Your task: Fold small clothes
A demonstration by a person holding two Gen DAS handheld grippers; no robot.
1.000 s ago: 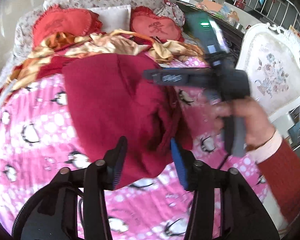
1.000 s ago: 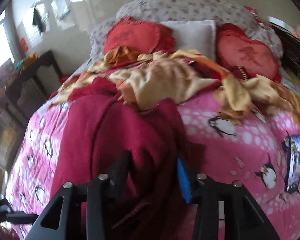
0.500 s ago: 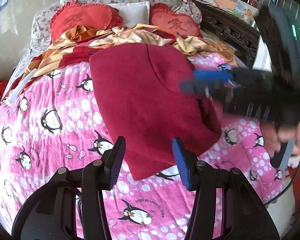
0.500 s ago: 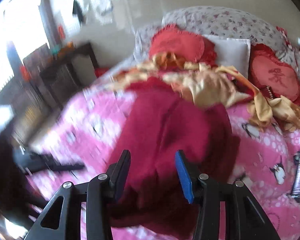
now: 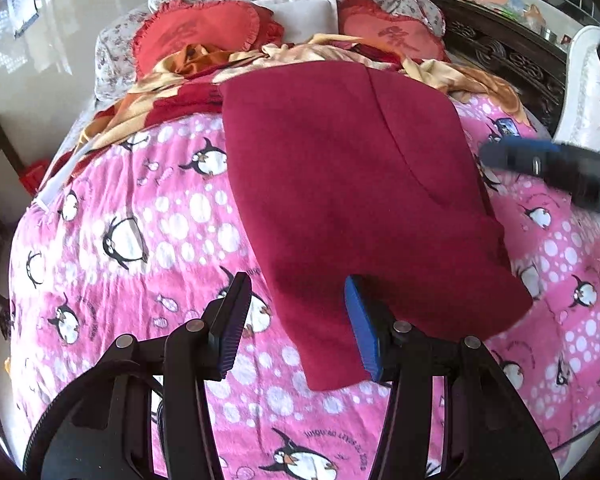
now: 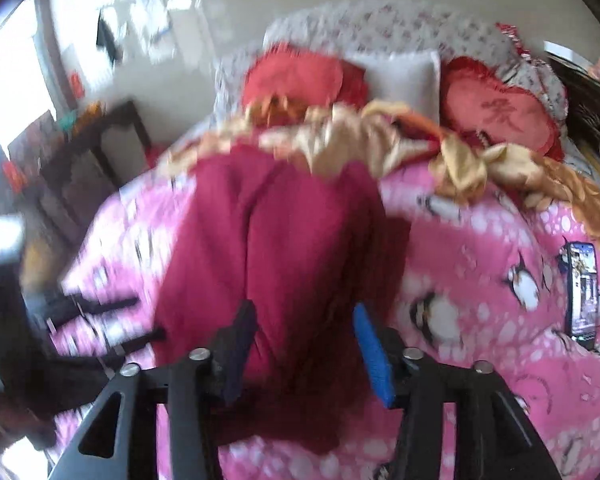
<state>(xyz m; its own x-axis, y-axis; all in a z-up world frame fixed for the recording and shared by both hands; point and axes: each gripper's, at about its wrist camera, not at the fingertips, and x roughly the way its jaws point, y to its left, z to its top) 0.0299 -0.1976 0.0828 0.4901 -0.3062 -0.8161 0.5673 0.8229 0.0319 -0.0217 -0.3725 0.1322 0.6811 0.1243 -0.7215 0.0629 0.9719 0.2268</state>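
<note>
The dark red garment [image 5: 352, 184] lies flat on the pink penguin blanket [image 5: 140, 248], its long axis running from the pillows down toward me; its near hem sits between my left gripper [image 5: 296, 320] fingers, which are spread apart and hold nothing. My right gripper [image 6: 304, 344] is likewise spread and bare (that view is blurred); I judge the left nearer the hem corner.
</note>
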